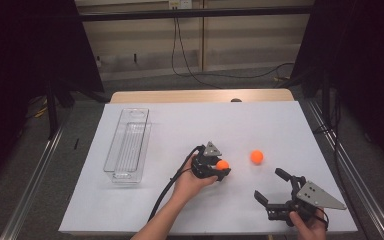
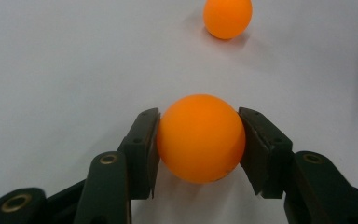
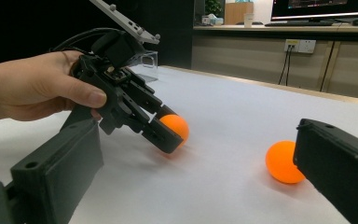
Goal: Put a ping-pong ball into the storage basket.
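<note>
- Nearest the high view's camera, at about five o'clock on the worktop (image 1: 145, 210), sits the right gripper (image 1: 270, 186), black with a grey three-cornered plate, held in a hand at the bottom edge; its jaws stand wide apart with nothing between them, pointing toward roughly ten o'clock.
- Just ahead of those jaws, at about one o'clock from the worktop's middle, a loose round orange ball (image 1: 256, 157) rests on the white sheet, touching neither gripper. From the right gripper view this same ball (image 3: 283, 162) lies between the two spread jaws, close to the jaw on that view's right side, apart from both pads.
- Near the centre of the worktop, the left gripper (image 1: 221, 169), black as well, is held in the person's left hand (image 1: 190, 181), whose forearm comes in from six o'clock.
- Its jaws are closed on a second round orange ball (image 2: 200, 138), one pad pressing each side, with the ball resting on the white surface; the right gripper view shows this held ball (image 3: 175, 127) low on the sheet.
- Over at nine o'clock a clear, long rectangular plastic tray (image 1: 117, 150) stands lengthwise, well apart from both balls and both grippers.
</note>
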A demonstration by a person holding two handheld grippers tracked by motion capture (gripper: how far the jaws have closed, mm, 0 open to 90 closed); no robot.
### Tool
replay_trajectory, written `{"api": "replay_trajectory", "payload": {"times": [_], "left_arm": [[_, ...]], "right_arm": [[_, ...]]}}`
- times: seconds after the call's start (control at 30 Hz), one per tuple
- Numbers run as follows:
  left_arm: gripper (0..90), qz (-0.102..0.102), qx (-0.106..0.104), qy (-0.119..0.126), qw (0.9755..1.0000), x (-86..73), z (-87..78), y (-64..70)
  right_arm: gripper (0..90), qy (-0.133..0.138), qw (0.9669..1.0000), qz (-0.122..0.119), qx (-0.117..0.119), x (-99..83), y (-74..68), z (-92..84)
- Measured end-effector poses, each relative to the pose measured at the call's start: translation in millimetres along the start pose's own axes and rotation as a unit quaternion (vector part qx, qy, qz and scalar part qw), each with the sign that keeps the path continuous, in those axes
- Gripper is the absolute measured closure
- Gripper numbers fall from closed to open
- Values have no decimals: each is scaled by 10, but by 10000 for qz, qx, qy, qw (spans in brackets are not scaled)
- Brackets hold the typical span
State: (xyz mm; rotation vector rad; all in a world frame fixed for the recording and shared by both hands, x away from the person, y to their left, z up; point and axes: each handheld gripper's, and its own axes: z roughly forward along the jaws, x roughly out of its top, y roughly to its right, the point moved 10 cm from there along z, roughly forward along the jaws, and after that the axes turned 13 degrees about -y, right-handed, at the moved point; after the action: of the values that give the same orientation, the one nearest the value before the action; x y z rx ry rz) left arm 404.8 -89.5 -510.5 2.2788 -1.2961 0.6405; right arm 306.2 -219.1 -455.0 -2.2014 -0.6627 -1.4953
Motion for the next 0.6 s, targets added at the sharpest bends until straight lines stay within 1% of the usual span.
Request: {"api": "replay_trajectory", "payload": {"times": [0.03, 0.23, 0.3, 0.4, 0.47, 0.6], "left_arm": [[508, -20, -30, 14, 10000, 0, -13, 0], [508, -67, -12, 65, 10000, -6, -75, -23], [508, -109, -61, 74, 9999, -9, -99, -19], [508, -107, -67, 79, 9999, -20, -124, -12], [508, -97, -30, 105, 9999, -25, -145, -12], [508, -114, -86, 106, 9998, -37, -193, 6]], "right_arm": [[7, 1, 10000, 4, 0, 1, -1, 0], [7, -3, 10000, -11, 17, 0, -9, 0], [7, -6, 10000, -6, 18, -2, -8, 2], [7, -4, 10000, -8, 20, -1, -9, 4], [7, -5, 10000, -6, 20, -3, -9, 5], [7, -7, 10000, -9, 21, -3, -8, 5]]}}
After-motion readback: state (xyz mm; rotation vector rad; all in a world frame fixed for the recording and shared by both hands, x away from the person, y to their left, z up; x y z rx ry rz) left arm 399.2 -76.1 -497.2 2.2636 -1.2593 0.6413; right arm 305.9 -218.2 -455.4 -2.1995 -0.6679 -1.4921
